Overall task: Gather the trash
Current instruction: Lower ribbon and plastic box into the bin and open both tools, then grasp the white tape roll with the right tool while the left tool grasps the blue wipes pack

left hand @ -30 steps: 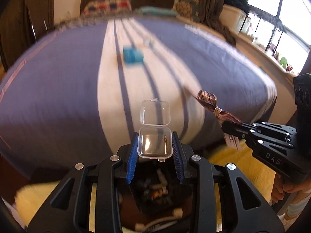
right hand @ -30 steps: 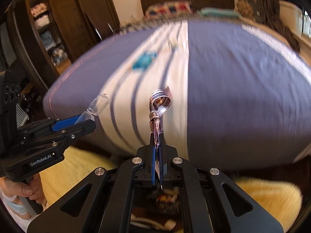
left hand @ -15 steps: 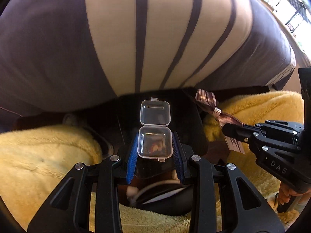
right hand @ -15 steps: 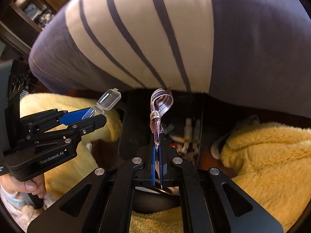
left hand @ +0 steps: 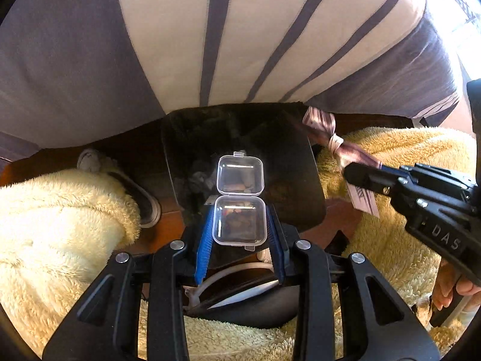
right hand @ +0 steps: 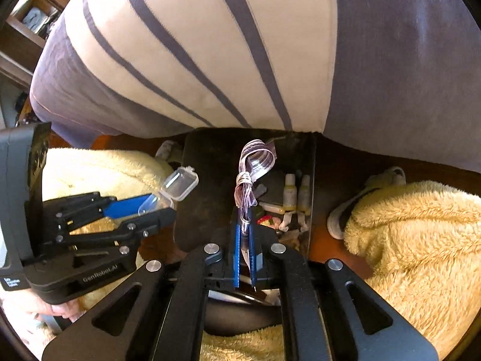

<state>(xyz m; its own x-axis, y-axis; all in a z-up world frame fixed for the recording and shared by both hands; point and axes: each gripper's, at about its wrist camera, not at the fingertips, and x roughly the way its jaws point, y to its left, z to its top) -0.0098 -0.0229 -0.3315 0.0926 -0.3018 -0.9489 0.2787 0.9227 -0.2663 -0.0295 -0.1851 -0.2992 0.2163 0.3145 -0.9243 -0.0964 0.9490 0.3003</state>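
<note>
My left gripper (left hand: 239,209) is shut on a small clear plastic box (left hand: 239,225), whose hinged lid stands open. It hangs over a black trash bin (left hand: 312,162) on the floor by the bed. My right gripper (right hand: 244,210) has a striped ribbon bow (right hand: 255,162) upright between its blue pads. Its jaws are opening a little, and the ribbon still stands between them above the bin (right hand: 207,180). From the right wrist, the left gripper (right hand: 156,207) and the box (right hand: 180,183) are at the bin's left edge. The left wrist view has the right gripper (left hand: 348,170) and ribbon (left hand: 320,120) at the bin's right rim.
The bin holds small bottles (right hand: 290,192) and several scraps. A bed with a purple and cream striped cover (left hand: 210,45) rises just behind it. Yellow fleece legs (left hand: 60,225) with slippers (right hand: 339,219) flank the bin. A wooden shelf (right hand: 27,30) stands far left.
Both grippers have sunk and tipped downward, from looking across the bed top to looking into the bin. The box and ribbon came along with them.
</note>
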